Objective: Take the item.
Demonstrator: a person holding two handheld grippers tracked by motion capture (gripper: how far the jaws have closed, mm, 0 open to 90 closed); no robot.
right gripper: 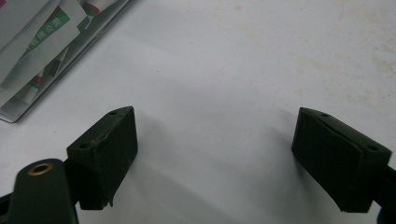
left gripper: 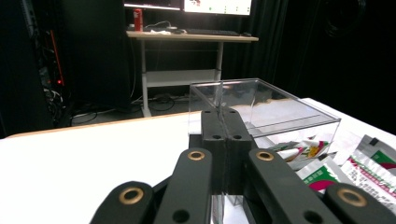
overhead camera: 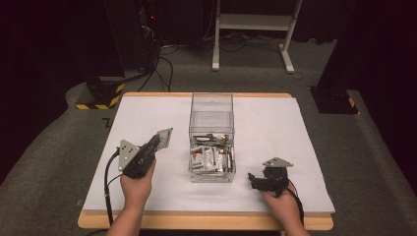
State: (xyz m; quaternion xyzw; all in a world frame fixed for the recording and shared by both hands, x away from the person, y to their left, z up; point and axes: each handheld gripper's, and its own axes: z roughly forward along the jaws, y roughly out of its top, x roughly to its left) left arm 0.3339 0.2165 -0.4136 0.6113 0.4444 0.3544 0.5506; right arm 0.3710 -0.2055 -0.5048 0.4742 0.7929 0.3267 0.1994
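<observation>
White covering is laid over the bench [overhead camera: 275, 128], behind which dark floor and a desk frame are seen. At the bench centre a clear box [overhead camera: 212, 137] is placed, with printed sachets [overhead camera: 211, 157] piled in its near half. The left claw [overhead camera: 160, 140] is raised just left of the box, its jaws closed on a silvery sachet [overhead camera: 165, 136], which is gripped edge-on between them in the left gripper view. The right claw [right gripper: 215, 154] is held low over bare bench to the right of the box, its jaws spread wide and gripping nothing.
</observation>
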